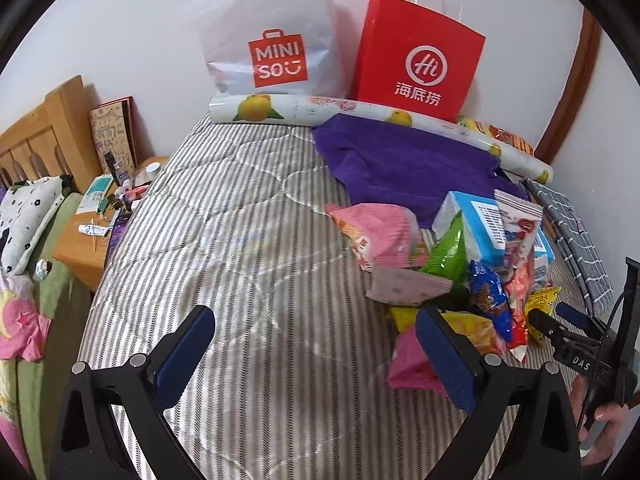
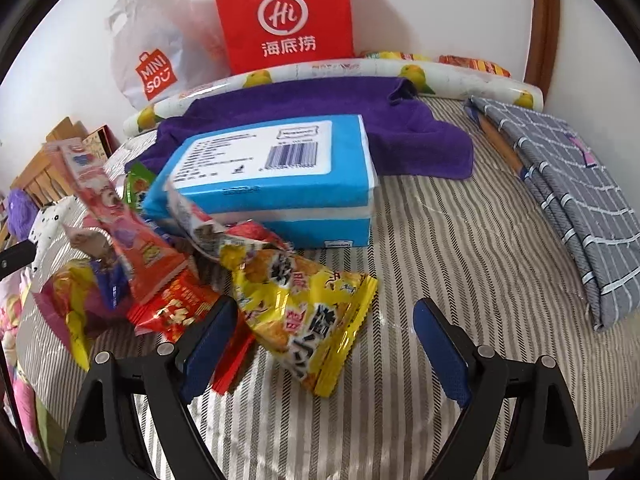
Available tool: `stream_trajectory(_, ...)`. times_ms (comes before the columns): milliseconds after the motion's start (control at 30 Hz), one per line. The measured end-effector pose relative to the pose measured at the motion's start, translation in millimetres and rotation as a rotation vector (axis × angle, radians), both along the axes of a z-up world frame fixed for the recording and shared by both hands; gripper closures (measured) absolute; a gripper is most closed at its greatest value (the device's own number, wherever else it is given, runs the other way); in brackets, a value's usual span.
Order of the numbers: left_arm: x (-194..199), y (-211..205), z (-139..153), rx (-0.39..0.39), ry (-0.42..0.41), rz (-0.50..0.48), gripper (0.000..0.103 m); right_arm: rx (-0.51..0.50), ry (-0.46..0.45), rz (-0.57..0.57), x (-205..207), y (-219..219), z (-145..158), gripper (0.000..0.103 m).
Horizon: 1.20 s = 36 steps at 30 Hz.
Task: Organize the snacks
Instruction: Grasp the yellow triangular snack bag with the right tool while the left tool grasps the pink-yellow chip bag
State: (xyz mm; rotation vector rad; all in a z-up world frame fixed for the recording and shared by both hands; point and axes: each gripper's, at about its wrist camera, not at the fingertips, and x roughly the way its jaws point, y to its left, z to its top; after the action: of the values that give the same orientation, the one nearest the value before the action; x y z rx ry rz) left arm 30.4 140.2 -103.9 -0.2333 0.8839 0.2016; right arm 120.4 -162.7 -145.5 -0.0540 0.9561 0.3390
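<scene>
Red bag (image 2: 284,16) and white bag (image 1: 272,40), contents hidden; both tools (image 1: 316,356) (image 2: 324,344) wide, empty.

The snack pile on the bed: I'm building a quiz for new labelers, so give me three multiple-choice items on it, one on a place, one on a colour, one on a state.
1. Where does the red paper bag stand?
A. Against the wall behind the fruit-print roll
B. On the wooden nightstand
C. Flat under the snacks

2. What colour is the towel behind the blue box?
A. Green
B. Purple
C. Orange

3. How is the right gripper?
A. Shut on the blue box
B. Shut on nothing
C. Open, with a corner of the yellow snack packet between its fingers

Answers:
1 A, it is upright at the wall, just beyond the roll.
2 B, the cloth is plainly purple in both views.
3 C, the fingers stand wide apart and the pads press on nothing.
</scene>
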Motion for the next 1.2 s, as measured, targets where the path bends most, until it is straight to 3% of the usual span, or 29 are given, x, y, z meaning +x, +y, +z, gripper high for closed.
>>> stream_trajectory(700, -1, 1, -4, -0.048, -0.010, -0.033, 0.002, 0.050, 0.036, 0.001, 19, 7, -12, 0.014)
stream_trajectory(900, 0, -11, -1, -0.079, -0.013, -0.086, 0.002, 0.031, 0.028, -0.005, 15, 5, -12, 0.029)
stream_trajectory(1200, 17, -53, 1, -0.036, 0.001, -0.206, 0.002, 0.060, 0.032, -0.018, 5, -15, -6, 0.031)
